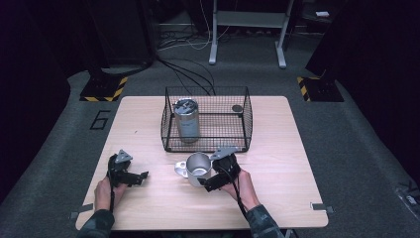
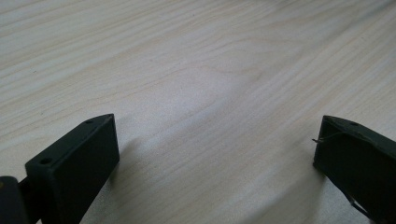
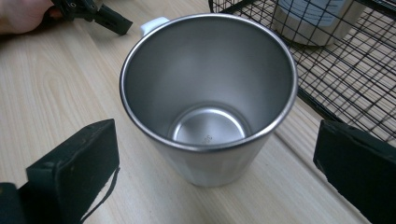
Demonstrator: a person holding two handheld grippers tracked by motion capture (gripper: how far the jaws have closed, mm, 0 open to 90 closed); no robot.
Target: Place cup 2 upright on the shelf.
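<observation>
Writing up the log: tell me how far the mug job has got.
Done: a metal can already stands inside the wire basket. In hand: the right gripper, jaws open, flanks the steel mug on the table without touching it. Left: grasping the mug, likely moving it. The left gripper sits open.

- High view: table [image 1: 277, 148] lit from above, surroundings near black, slightly soft.
- Cup [image 3: 210, 93] shows mild glare inside.
- Jaws blurred close up, soft shadows beneath.
</observation>
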